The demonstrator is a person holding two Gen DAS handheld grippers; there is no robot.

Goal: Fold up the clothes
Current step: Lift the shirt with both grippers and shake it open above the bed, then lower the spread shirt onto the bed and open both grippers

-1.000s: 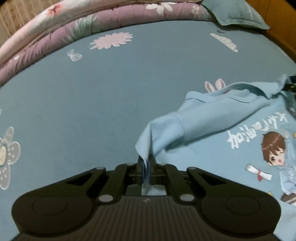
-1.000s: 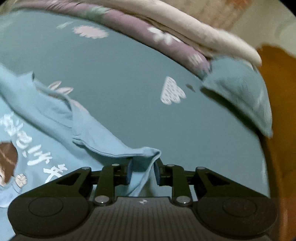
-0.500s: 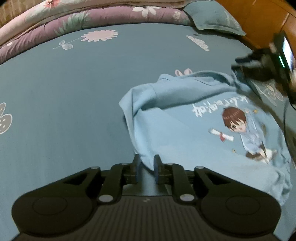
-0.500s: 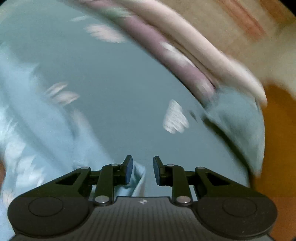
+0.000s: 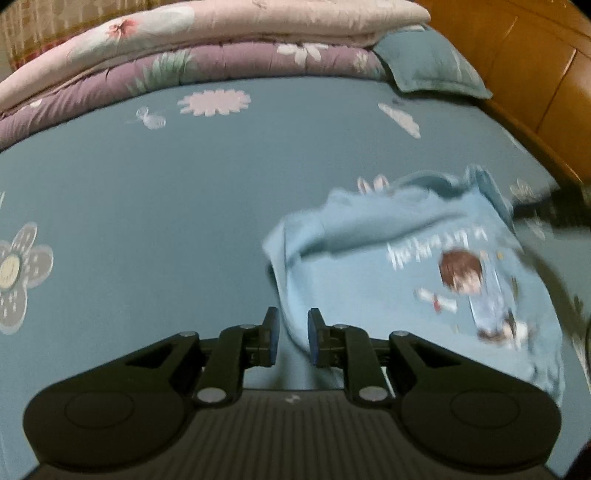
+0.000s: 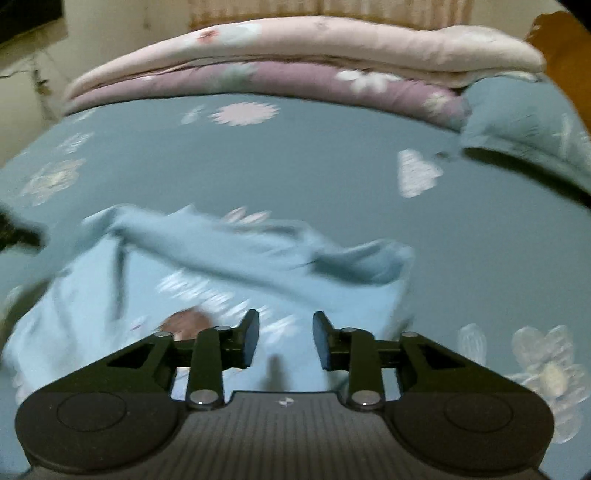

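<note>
Motion blur smears the shirt print; its white lettering is unreadable.

Shirt: soft matt cloth. Gripper bodies: matt black plastic, ribbed. Headboard: glossy wood.

Bed sheet: teal; printed with pale flowers, a butterfly and a cloud shape; spread flat
Quilts: a pink one lies on a purple one, both floral; stacked along the sheet's far edge
Pillow: teal; at the stack's right end
Wooden bed frame: orange-brown; right of the pillow
</note>
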